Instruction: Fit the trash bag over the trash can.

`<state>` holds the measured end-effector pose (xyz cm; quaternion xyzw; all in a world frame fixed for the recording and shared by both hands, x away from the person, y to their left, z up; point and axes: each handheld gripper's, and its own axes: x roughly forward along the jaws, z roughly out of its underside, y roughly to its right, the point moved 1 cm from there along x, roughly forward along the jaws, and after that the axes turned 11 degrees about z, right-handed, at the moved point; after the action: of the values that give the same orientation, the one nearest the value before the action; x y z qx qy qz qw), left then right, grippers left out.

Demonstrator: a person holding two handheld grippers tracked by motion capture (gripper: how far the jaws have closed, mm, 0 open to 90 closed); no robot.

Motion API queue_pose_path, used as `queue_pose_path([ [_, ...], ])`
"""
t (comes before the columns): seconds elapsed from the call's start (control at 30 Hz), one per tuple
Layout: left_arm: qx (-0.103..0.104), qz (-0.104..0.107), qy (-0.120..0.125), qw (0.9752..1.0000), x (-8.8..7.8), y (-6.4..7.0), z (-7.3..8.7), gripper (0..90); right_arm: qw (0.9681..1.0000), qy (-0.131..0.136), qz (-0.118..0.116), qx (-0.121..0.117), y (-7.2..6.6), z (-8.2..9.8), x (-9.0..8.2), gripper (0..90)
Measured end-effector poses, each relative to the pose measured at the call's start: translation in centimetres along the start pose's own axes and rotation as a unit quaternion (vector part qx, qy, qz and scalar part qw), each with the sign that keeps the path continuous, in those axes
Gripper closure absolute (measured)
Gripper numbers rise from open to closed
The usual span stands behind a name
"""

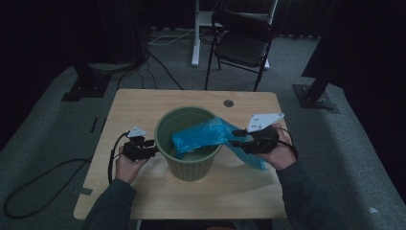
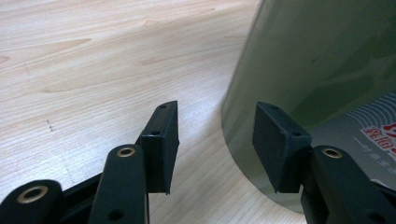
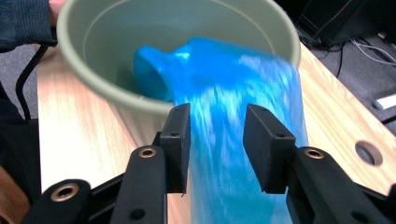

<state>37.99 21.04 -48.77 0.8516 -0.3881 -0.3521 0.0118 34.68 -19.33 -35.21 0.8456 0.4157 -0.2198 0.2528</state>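
Note:
A green plastic bin [image 1: 191, 167] stands upright in the middle of the wooden table [image 1: 143, 105]. A blue plastic bag [image 1: 201, 134] is draped over its right rim, one end inside and the other hanging down onto the table. My right gripper [image 1: 235, 136] is open at the bin's right side. In the right gripper view its jaws [image 3: 217, 140] stand apart over the bag [image 3: 233, 74], pads not pressing it, with the bin [image 3: 107, 32] behind. My left gripper [image 1: 152, 146] is open low at the bin's left side. In the left gripper view its jaws [image 2: 215, 140] sit close against the bin wall [image 2: 317, 56].
A black folding chair [image 1: 242, 40] and a white desk leg [image 1: 195, 33] stand beyond the table's far edge. A cable hole [image 1: 228, 103] is in the tabletop behind the bin. Cables trail over the floor at left. A printed label [image 2: 378, 135] is on the bin wall.

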Motion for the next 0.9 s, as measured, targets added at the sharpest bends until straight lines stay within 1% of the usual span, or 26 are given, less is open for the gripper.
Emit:
queue_pose_path([
  [0.03, -0.001, 0.0, 0.001, 1.0, 0.0, 0.0, 0.0, 51.0, 1.0, -0.002, 0.001, 0.005, 0.1, 0.8, -0.4, 61.0],
  [0.13, -0.001, -0.001, 0.005, 1.0, 0.0, -0.1, -0.2, 51.0, 0.9999, -0.006, -0.002, 0.01, 0.1, 1.8, -0.6, 60.1],
  [0.2, -0.002, -0.002, 0.009, 1.0, 0.0, -0.1, -0.3, 51.1, 0.9999, -0.009, -0.007, 0.013, 0.0, 2.2, -0.4, 58.2],
  [0.27, -0.002, -0.001, 0.009, 1.0, 0.1, -0.2, -0.4, 51.1, 0.9998, -0.019, -0.005, 0.009, -0.2, 2.5, -0.1, 58.2],
  [0.37, -0.001, -0.001, 0.008, 1.0, 0.3, -0.2, -0.5, 51.2, 0.9995, -0.033, 0.004, 0.002, -0.1, 2.7, 0.3, 73.4],
  [0.47, 0.003, 0.004, 0.011, 0.9999, 0.4, -0.1, -0.6, 51.4, 0.9995, -0.029, 0.01, 0.003, 0.1, 2.6, 0.4, 81.9],
  [0.53, 0.008, 0.011, 0.015, 0.9998, 0.4, 0.0, -0.8, 51.5, 0.9995, -0.027, 0.014, 0.003, 0.3, 2.3, 0.4, 84.7],
  [0.6, 0.015, 0.009, 0.016, 0.9997, 0.5, 0.2, -0.9, 52.6, 0.9995, -0.026, 0.018, 0.002, 0.3, 2.0, 0.4, 85.7],
  [0.7, 0.019, 0.011, 0.021, 0.9995, 0.6, 0.4, -0.9, 53.2, 0.9995, -0.022, 0.022, -0.002, 0.4, 1.4, 0.4, 86.5],
  [0.73, 0.022, 0.011, 0.021, 0.9995, 0.6, 0.5, -1.0, 53.4, 0.9995, -0.019, 0.024, -0.003, 0.5, 1.2, 0.4, 86.8],
  [0.9, 0.034, 0.02, 0.025, 0.9989, 0.7, 1.2, -1.2, 54.0, 0.9996, -0.009, 0.026, -0.012, 0.4, -0.1, 0.4, 86.8],
])
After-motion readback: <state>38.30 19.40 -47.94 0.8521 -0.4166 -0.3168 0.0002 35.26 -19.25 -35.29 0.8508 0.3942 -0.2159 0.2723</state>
